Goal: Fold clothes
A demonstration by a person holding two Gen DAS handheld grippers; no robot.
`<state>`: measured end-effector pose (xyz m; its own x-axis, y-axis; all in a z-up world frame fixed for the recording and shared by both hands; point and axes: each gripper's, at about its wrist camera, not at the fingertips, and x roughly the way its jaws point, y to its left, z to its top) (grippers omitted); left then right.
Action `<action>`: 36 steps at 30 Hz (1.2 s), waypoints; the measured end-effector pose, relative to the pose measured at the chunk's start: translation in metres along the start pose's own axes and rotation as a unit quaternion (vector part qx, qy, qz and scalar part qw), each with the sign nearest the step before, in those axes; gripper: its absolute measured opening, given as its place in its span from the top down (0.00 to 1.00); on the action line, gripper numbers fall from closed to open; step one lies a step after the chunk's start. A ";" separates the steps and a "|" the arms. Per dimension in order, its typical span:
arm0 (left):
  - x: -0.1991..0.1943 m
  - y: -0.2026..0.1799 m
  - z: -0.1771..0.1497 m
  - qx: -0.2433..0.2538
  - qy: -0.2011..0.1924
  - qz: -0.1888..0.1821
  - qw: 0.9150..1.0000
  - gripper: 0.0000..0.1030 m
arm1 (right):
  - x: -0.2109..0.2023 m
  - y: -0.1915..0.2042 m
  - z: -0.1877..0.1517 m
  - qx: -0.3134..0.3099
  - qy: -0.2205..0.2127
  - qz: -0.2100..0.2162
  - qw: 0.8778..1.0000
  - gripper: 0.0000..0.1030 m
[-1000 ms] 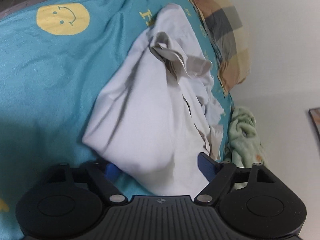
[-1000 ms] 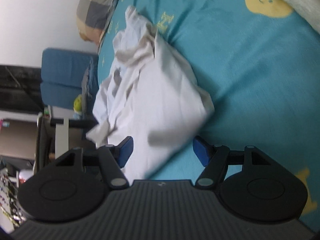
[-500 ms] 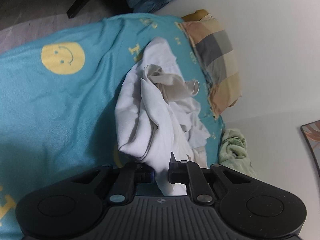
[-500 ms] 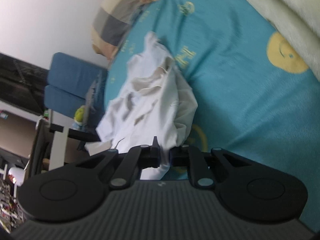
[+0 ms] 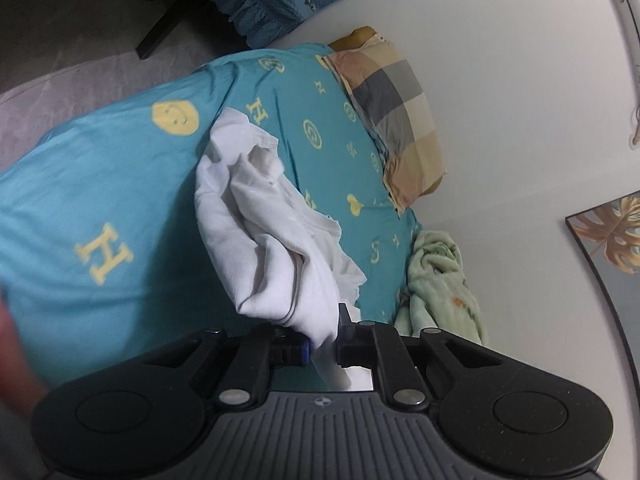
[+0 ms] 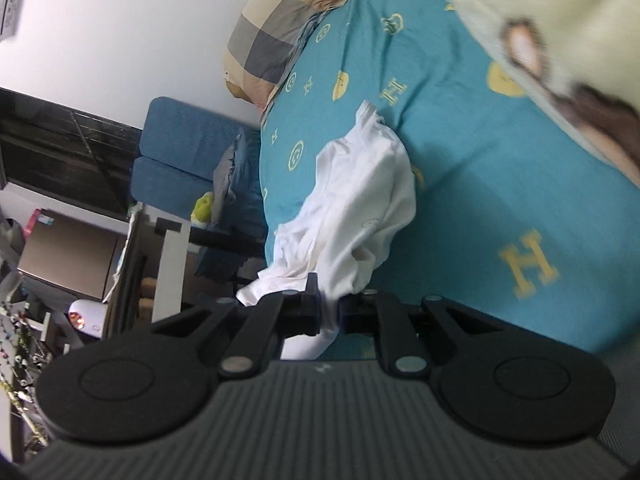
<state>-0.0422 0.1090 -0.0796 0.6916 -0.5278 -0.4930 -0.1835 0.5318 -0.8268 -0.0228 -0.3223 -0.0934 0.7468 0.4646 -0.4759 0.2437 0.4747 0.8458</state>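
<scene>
Left gripper (image 5: 323, 340) and right gripper (image 6: 329, 312) both have jaws clamped tight.

The white garment (image 5: 276, 256) is so bunched that its type can't be told, and where it passes into the left claw (image 5: 322, 344) the cloth hides the pad faces. Same at the right claw (image 6: 329, 312). A pale blanket (image 6: 560, 28) is blurred and cut by the frame's edge. A reddish blur (image 5: 10, 356) at the left border is unreadable.

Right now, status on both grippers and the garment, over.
Left gripper and right gripper both shut on crumpled white cotton shirt. Shirt bunched, unfolded, over teal patterned bedsheet. Nothing obstructing.
</scene>
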 end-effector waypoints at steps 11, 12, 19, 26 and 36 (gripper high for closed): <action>0.032 -0.017 0.039 -0.032 -0.014 -0.006 0.999 0.88 | 0.040 0.023 0.043 0.030 -0.010 0.004 0.999 0.89; 0.044 -0.017 0.047 -0.036 -0.012 -0.002 0.999 0.88 | 0.051 0.026 0.052 0.037 -0.010 0.000 0.999 0.89; 0.124 -0.014 0.109 -0.063 -0.002 0.028 0.998 0.87 | 0.129 0.032 0.104 0.077 0.001 -0.028 0.997 0.89; 0.202 0.011 0.153 -0.068 0.023 0.063 0.995 0.87 | 0.199 0.002 0.141 0.105 0.031 -0.060 0.992 0.89; 0.261 0.028 0.170 -0.015 0.030 0.084 0.996 0.86 | 0.244 -0.027 0.162 0.074 0.048 -0.060 0.994 0.87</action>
<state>0.2521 0.0983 -0.1852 0.6066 -0.4716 -0.6400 -0.3146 0.5969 -0.7380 0.2528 -0.3427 -0.1927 0.6465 0.4830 -0.5905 0.4215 0.4191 0.8042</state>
